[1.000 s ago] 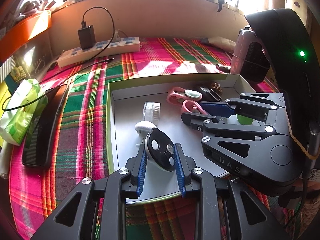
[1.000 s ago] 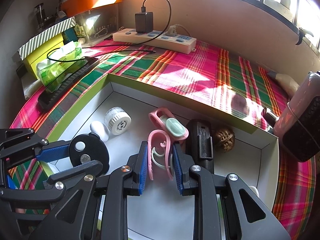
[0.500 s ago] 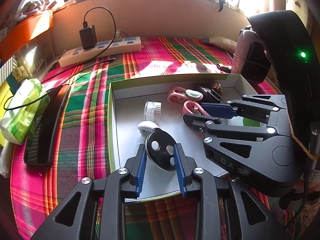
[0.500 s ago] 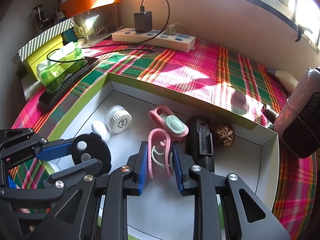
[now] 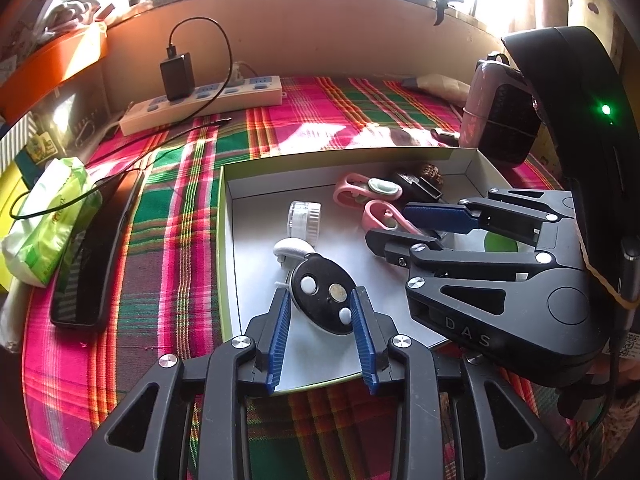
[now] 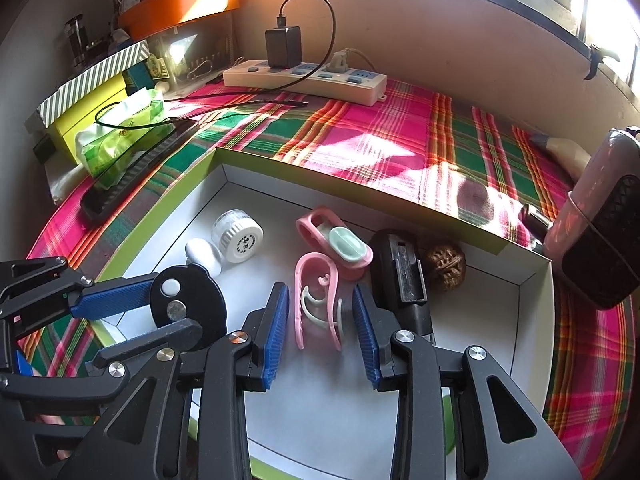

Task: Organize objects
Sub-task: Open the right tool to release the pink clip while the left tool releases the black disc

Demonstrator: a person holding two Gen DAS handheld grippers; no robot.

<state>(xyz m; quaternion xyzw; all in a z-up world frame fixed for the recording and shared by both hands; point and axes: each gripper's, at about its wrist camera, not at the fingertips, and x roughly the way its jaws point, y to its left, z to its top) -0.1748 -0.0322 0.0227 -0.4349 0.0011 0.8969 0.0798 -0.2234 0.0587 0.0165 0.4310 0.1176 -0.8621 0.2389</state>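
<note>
A plaid cloth [image 6: 400,148] in pink, green and red covers the surface. The landmark, an open box [image 6: 256,160] with green outer walls and a white inside, lies on it at the near middle. Behind the box, by the wall, lies a white power strip [image 6: 308,76] with a black charger [image 6: 283,46] plugged in. Left of the box lies a long black case [image 5: 96,248], and beyond that a green tissue pack [image 5: 52,216]. Right of the box stands a pink and black device [image 6: 596,224].
</note>
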